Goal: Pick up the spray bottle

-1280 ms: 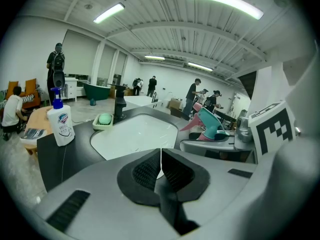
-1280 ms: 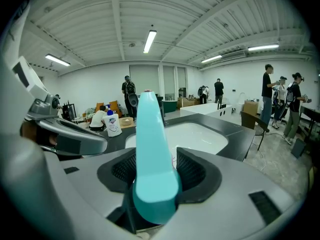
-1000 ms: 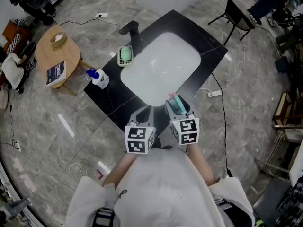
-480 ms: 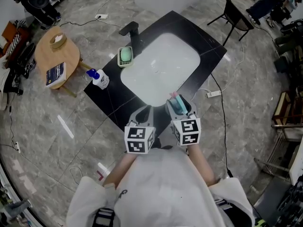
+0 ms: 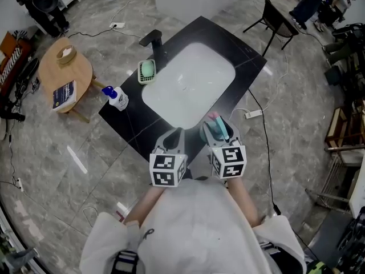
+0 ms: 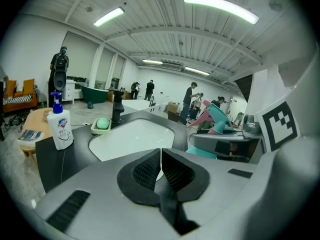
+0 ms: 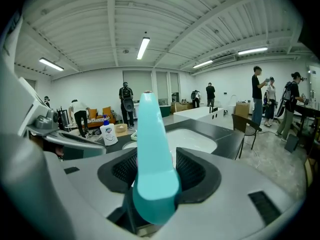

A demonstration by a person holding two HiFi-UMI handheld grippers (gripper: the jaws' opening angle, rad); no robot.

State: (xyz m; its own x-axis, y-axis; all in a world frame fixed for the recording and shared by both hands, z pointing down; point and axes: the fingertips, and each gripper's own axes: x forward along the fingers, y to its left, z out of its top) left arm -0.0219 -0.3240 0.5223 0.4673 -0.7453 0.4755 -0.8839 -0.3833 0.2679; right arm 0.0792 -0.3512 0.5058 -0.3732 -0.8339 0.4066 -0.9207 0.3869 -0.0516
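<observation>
The spray bottle (image 5: 215, 127) is teal with a pink trigger, and my right gripper (image 5: 219, 131) is shut on it above the near edge of the black counter (image 5: 126, 120). In the right gripper view the teal bottle (image 7: 151, 159) stands up between the black pads (image 7: 192, 170), which press on both its sides. From the left gripper view the bottle (image 6: 220, 120) shows at the right, nozzle towards the basin. My left gripper (image 5: 173, 136) hangs beside it, shut with nothing in it; its pads (image 6: 172, 172) meet with no gap.
A white basin (image 5: 188, 84) fills the counter's middle. A faucet (image 5: 155, 39), a green soap dish (image 5: 147, 71) and a white pump bottle (image 5: 118, 97) stand along its left side. A round wooden table (image 5: 80, 73) is at the left, a chair (image 5: 276, 16) beyond. People stand in the background.
My right gripper has lifted a little with the spray bottle in it. The left gripper has stayed where it was. The head view has shifted slightly.
</observation>
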